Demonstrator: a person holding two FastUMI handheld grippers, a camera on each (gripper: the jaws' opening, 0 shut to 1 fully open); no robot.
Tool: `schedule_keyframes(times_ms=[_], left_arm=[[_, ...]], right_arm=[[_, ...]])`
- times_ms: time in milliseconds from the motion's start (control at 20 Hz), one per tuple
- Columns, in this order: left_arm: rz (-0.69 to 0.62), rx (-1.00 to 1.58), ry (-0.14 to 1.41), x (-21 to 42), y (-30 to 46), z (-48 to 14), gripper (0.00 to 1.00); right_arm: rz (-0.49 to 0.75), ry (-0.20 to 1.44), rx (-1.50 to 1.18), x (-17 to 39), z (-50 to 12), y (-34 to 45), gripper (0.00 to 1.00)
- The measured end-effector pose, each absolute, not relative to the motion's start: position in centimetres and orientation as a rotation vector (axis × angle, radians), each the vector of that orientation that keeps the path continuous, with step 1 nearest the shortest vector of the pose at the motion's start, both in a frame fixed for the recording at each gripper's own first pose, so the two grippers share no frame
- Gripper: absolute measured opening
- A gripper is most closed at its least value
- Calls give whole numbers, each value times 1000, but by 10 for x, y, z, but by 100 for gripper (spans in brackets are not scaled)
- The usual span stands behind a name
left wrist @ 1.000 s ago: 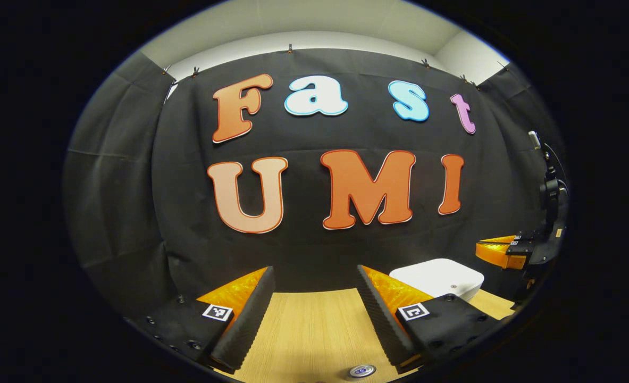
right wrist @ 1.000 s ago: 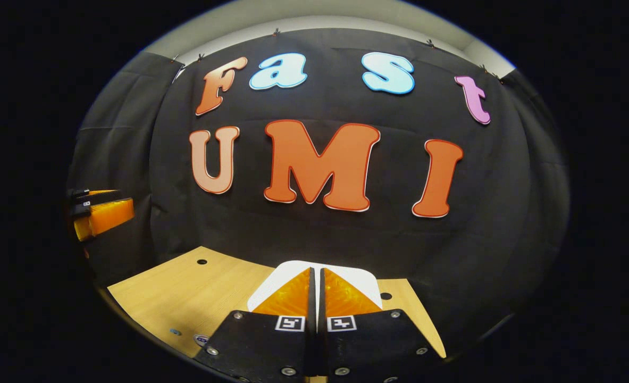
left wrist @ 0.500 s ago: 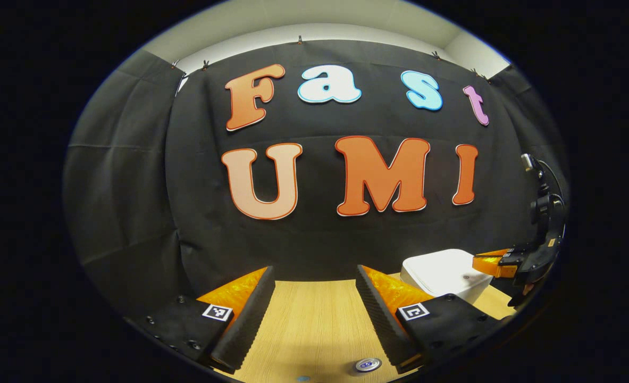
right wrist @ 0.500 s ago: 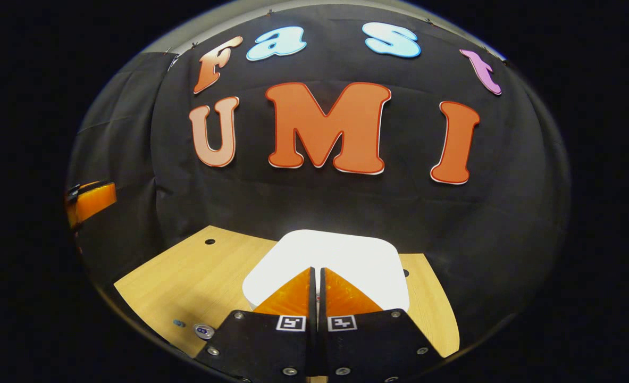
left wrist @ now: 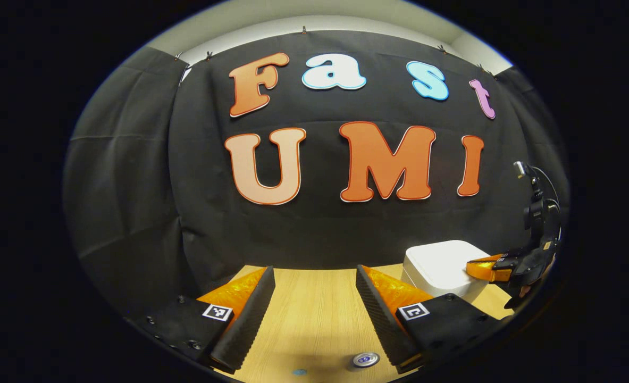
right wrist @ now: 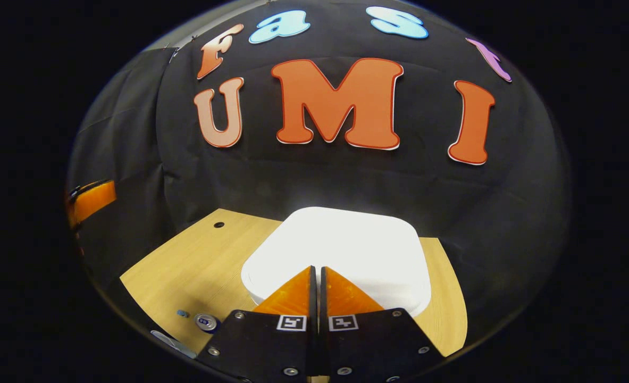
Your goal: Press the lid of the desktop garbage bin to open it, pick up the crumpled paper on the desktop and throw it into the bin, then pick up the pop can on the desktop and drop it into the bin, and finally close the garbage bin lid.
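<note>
The white garbage bin [right wrist: 346,250] stands at the back of the wooden desk with its flat lid down. My right gripper [right wrist: 317,268] is shut, empty, its tips over the lid's near edge; whether they touch it I cannot tell. In the left gripper view the bin [left wrist: 439,263] is at the right with the right gripper [left wrist: 471,266] at its lid. My left gripper [left wrist: 314,274] hangs open above the desk, nothing between its fingers. The pop can [left wrist: 366,360] stands upright near the desk's front; its top also shows in the right gripper view [right wrist: 207,322].
The wooden desk [right wrist: 197,266] has a small hole [right wrist: 218,225] near its back left corner. A small blue speck [left wrist: 299,372] lies on the desk [left wrist: 314,319] left of the can. Black cloth walls close in the back and both sides.
My right gripper has moved forward and down onto the bin's lid, so the bin looks larger. The left gripper has tilted down slightly, staying open.
</note>
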State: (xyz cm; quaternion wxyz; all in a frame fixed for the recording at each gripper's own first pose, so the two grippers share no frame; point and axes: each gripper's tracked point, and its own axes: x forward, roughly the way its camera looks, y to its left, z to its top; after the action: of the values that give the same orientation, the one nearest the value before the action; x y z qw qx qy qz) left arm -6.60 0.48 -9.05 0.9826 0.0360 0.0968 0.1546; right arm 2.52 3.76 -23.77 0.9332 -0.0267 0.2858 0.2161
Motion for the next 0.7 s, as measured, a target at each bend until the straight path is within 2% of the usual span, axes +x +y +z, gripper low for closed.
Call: schedule_keyframes(times_ms=[300,700], left_arm=[[314,31,231,-66,-2,-104,97],[367,38,224,-71,4,-102,98]], right_arm=[[448,616,-48,24,-238,36,1],[539,400,-146,21,-209,51,2]])
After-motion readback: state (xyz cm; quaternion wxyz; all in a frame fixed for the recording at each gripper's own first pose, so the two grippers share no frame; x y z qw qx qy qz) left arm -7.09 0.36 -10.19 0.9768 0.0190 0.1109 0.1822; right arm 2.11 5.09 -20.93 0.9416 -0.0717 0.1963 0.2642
